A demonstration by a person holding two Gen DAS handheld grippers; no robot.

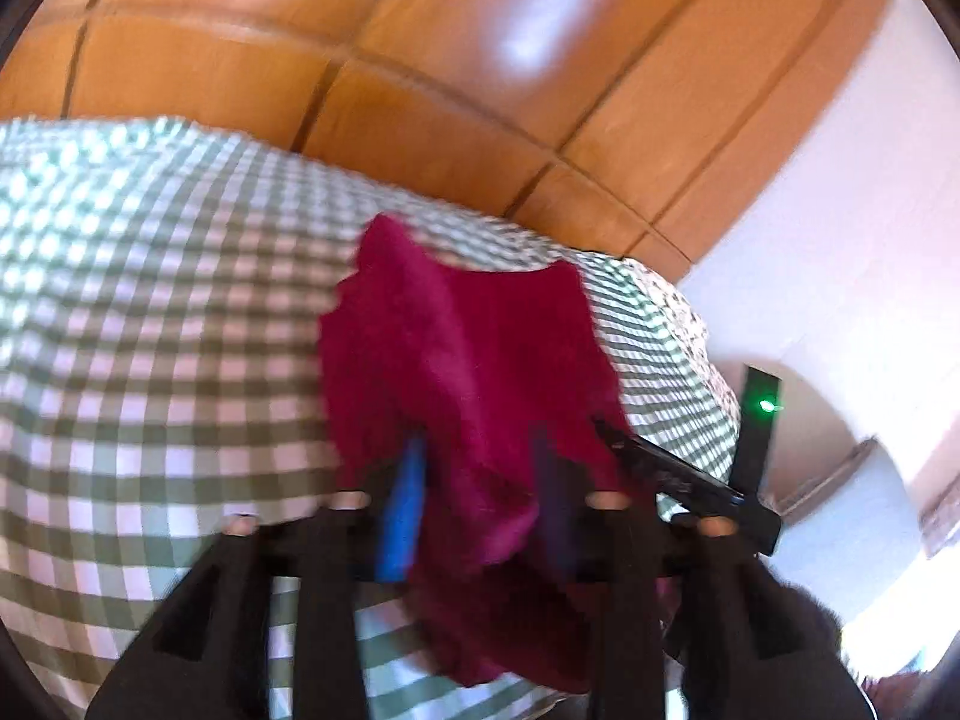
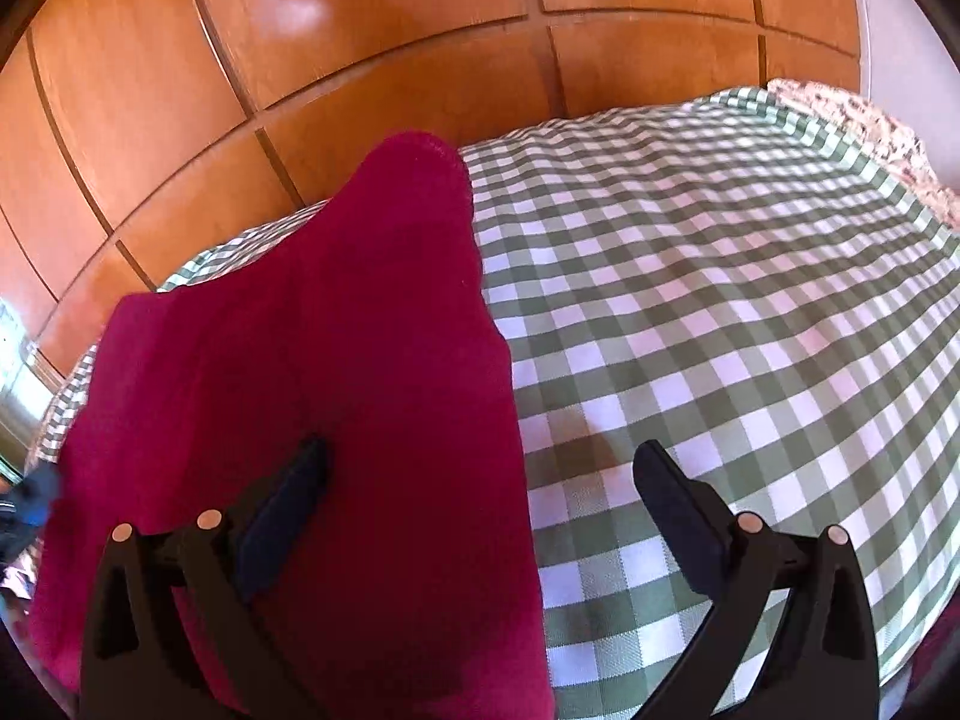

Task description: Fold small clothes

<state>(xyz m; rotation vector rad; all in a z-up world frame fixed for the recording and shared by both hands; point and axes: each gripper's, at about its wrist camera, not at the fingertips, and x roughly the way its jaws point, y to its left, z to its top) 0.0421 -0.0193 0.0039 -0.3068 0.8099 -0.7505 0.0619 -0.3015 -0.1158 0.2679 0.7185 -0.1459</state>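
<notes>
Folding looks barely begun: the left gripper [image 1: 480,468] pinches the bunched crimson garment [image 1: 468,360] at centre frame; the right gripper [image 2: 480,480] hangs wide.

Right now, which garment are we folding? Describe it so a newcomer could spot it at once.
Look at the surface covered by the green-and-white checked cloth, in front of the orange wood panelling. On it sits a magenta knitted garment, with the left claw closed on its bunched fabric. It is the only solid-coloured fabric against the checks, deep pinkish red with no pattern.
</notes>
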